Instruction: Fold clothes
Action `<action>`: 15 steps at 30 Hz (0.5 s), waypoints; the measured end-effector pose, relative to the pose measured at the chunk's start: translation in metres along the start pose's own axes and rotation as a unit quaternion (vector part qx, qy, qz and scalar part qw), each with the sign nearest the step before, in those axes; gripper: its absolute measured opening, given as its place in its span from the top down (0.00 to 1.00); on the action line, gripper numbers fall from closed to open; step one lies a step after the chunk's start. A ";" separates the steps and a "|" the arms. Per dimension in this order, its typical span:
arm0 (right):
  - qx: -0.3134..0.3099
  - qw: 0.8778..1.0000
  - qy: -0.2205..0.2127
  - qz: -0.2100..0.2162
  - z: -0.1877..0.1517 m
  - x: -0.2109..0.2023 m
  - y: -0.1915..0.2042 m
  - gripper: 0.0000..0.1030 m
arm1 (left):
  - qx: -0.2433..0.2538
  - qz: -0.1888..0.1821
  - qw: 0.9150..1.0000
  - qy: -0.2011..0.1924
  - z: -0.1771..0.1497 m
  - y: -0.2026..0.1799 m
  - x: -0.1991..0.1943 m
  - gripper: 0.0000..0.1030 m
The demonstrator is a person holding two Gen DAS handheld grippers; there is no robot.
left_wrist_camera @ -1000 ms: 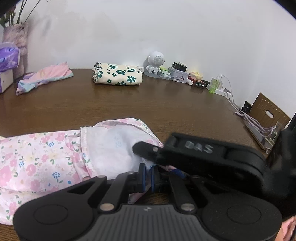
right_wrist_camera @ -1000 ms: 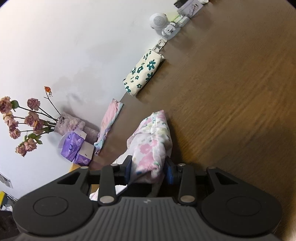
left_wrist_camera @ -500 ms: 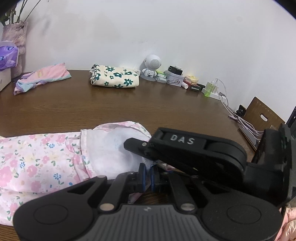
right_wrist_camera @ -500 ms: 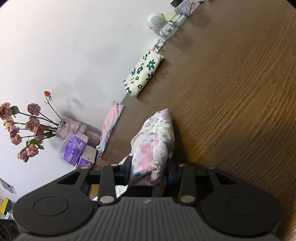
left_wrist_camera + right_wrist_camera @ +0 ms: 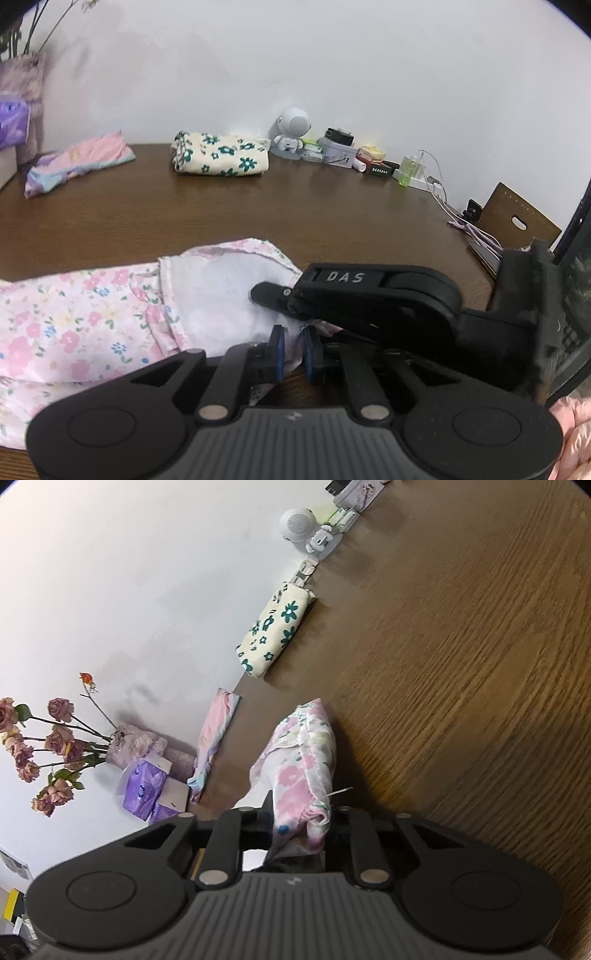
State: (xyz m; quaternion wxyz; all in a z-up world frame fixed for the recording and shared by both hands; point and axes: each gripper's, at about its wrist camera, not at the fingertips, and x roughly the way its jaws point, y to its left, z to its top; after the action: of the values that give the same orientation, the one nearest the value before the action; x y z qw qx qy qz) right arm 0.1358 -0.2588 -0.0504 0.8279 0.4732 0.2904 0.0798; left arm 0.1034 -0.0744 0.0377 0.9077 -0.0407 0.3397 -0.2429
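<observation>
Pink-flowered garment point(image 5: 85, 314): it lies at the near edge of the brown wooden surface point(image 5: 258, 210), partly folded, with the white inner side turned up at its right end.
Left gripper point(image 5: 293, 350): its blue pads have opened a little just now, and a thin edge of the white cloth passes between them; they seem to only just hold it.
Right gripper point(image 5: 299, 825): its jaws have just been closing, and now they pinch a bunched pink corner of the same garment.
Both grippers: they are very near to each other at the same corner; the right one crosses just above the left one's fingers.
Finished pieces: a cream cloth with green flowers point(image 5: 219, 158) and a pink and purple cloth point(image 5: 77, 162) lie at the far edge, by the wall.
Risk 1: the loosened left hold may let the thin edge slip out, so the fold would fall open.
Risk 2: the right gripper holds several bunched layers; pulling may drag the whole garment and wrinkle it.
Risk 3: the two grippers may knock together, being so close.
</observation>
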 end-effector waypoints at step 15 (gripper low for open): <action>-0.106 0.992 -0.018 -0.059 0.005 -0.013 0.033 0.93 | -0.012 0.050 0.999 0.007 0.001 0.067 -0.033 0.83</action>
State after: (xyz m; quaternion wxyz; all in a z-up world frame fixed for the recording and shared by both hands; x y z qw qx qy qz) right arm 0.1327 -0.2504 -0.0155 0.8816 0.3662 0.2930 0.0530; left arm 0.1100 -0.0003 0.0421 0.9160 -0.0327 0.3500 -0.1933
